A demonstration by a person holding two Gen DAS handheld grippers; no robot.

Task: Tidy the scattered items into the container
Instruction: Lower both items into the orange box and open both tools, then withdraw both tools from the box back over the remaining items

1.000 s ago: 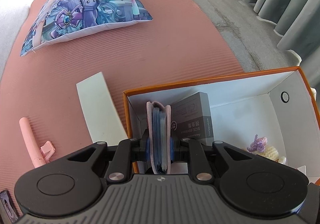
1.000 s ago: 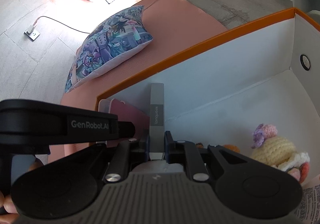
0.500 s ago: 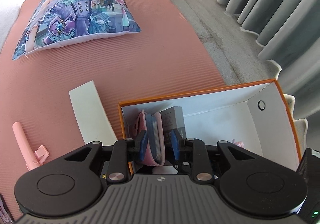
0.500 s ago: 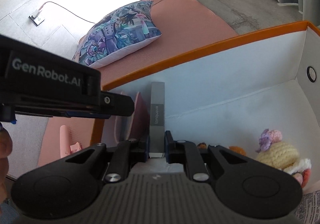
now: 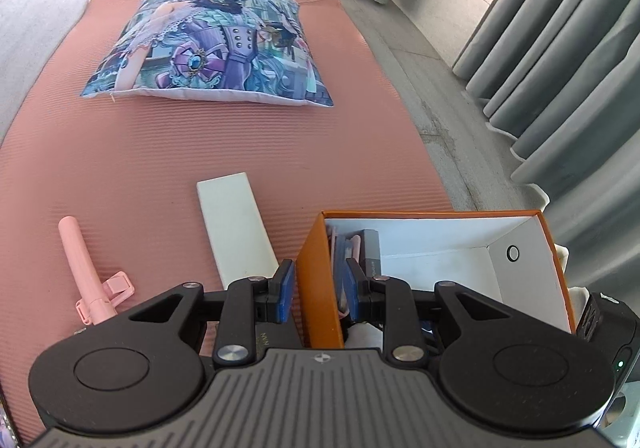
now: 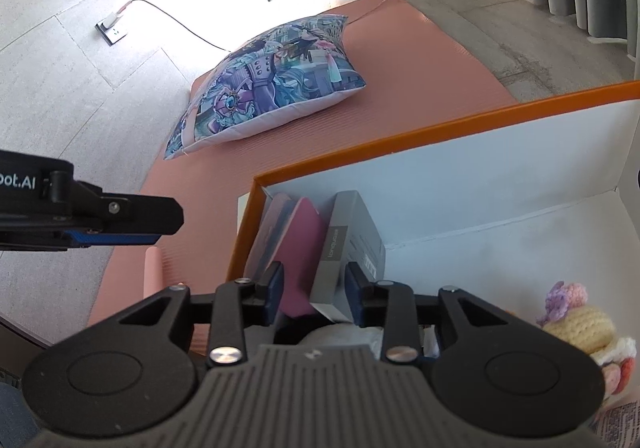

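Two hand-held grippers are in your hands. Your left hand-held gripper (image 5: 318, 284) has its jaws apart and empty, straddling the orange wall of the box (image 5: 316, 268). Your right hand-held gripper (image 6: 314, 290) has just been opening; the gray carton (image 6: 352, 248) stands between its jaws, unclamped, beside the pink wallet (image 6: 300, 244) inside the box. A pink stick (image 5: 82, 268) and a white slab (image 5: 236, 226) lie on the mat (image 5: 160, 151).
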